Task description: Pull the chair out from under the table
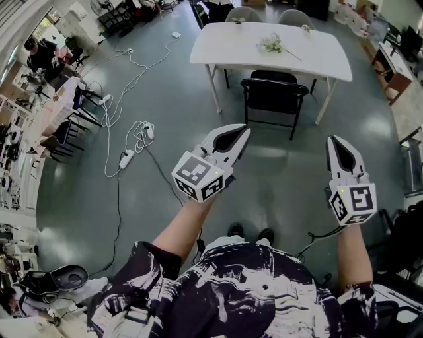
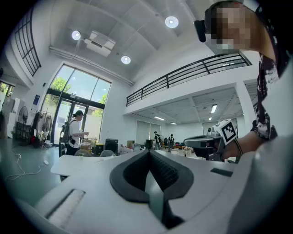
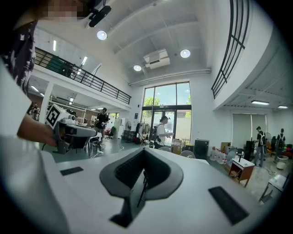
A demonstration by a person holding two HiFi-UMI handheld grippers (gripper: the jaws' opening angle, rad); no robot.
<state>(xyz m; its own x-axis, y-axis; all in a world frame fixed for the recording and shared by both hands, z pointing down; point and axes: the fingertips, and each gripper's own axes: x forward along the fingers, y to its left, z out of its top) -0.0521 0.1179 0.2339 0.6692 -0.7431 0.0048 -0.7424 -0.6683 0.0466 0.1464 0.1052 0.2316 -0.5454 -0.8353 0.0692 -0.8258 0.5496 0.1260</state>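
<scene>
The black chair (image 1: 273, 96) stands tucked against the near side of the white table (image 1: 228, 46), its backrest facing me. Both grippers hover over the grey floor, well short of the chair and pointing towards it. My left gripper (image 1: 243, 130) is shut with nothing in it, and so is my right gripper (image 1: 333, 140). In the left gripper view the closed jaws (image 2: 149, 153) meet at their tips, with the table (image 2: 68, 164) beyond them. In the right gripper view the closed gripper (image 3: 143, 151) is likewise empty.
A small bunch of flowers (image 1: 272, 44) lies on the table. Two grey chairs (image 1: 243, 13) stand at its far side. White cables and a power strip (image 1: 125, 157) trail across the floor to the left. A wooden desk (image 1: 395, 66) stands at the right.
</scene>
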